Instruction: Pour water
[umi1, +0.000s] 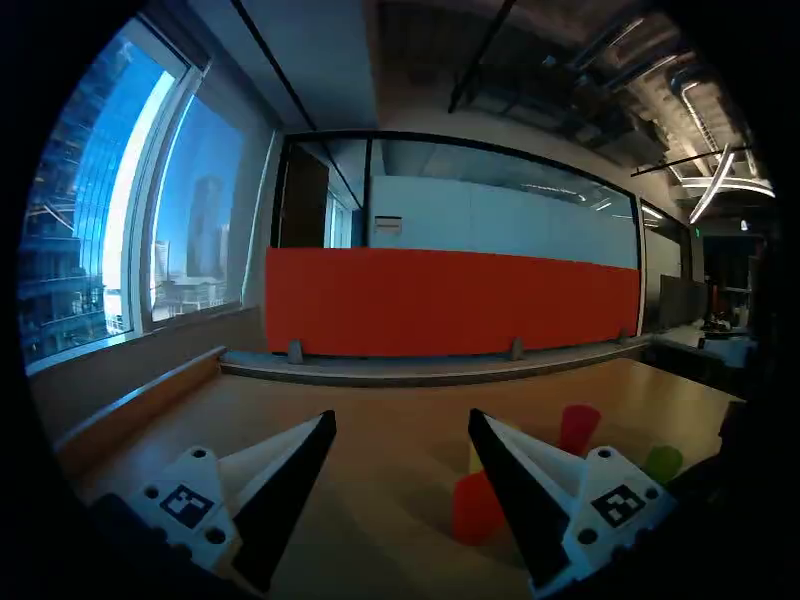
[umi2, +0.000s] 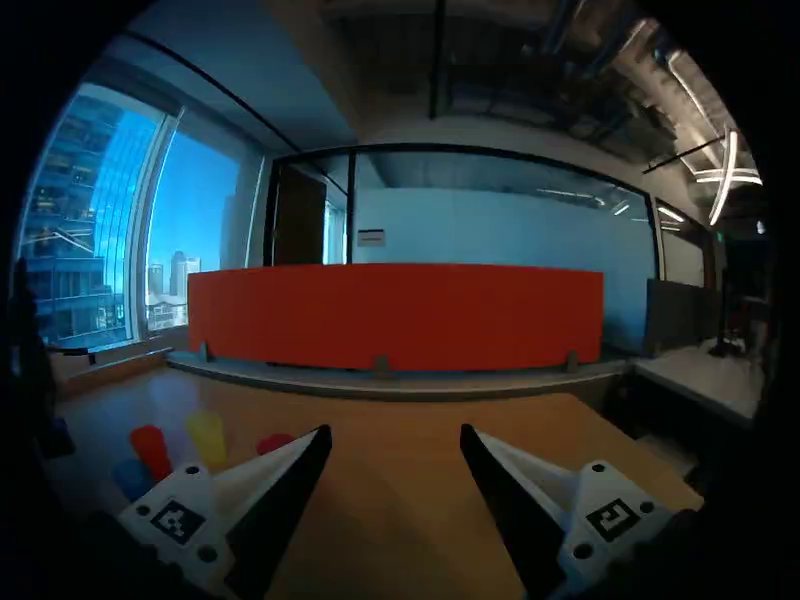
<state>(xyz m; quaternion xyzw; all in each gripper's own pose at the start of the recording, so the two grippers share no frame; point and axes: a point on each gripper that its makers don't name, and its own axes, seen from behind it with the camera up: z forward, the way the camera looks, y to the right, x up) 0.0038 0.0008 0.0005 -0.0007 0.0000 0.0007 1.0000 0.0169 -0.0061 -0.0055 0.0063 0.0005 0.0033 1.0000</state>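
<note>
Pouring has not begun, I judge: the left gripper (umi1: 400, 420) and the right gripper (umi2: 395, 432) hover over the wooden table (umi1: 300, 395), fingers spread, nothing between them. The coloured cups (umi2: 150, 452), among them a red cup (umi1: 473, 508), a yellow cup (umi2: 208, 437) and a green cup (umi1: 662, 462), stand together well back from the far edge, where an orange partition (umi1: 450, 300) stands. Grasping a cup is not yet done, and the bare wood toward that edge gives open room
</note>
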